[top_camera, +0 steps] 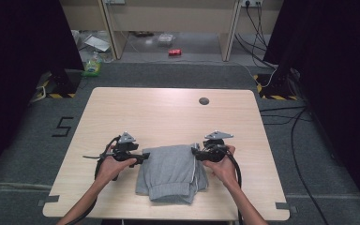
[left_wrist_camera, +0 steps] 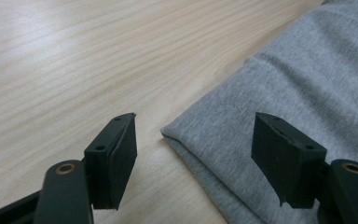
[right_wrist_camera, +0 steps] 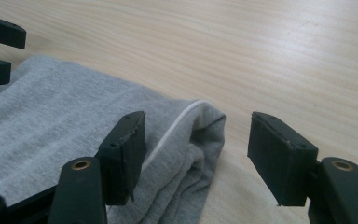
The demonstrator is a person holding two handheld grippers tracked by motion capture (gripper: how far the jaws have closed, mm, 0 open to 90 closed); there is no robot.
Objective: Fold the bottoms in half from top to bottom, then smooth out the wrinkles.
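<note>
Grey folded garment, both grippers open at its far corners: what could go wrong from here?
The left gripper straddles a thin corner of the grey garment; closing might catch only the top layer, so the fold peels apart. The right gripper faces a bunched corner with a white cord; it may pinch unevenly or snag that cord. Uneven grips could skew the stack.

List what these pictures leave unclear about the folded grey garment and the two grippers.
- Grey garment: its kind, since the folds hide its inner layers in the high view.
- Its underside, pressed against the table.
- Left gripper: whether the pads touch cloth; the left gripper view cuts the garment off at its right edge.
- Right gripper: how many layers lie at the corner, bunched together in the right gripper view.
</note>
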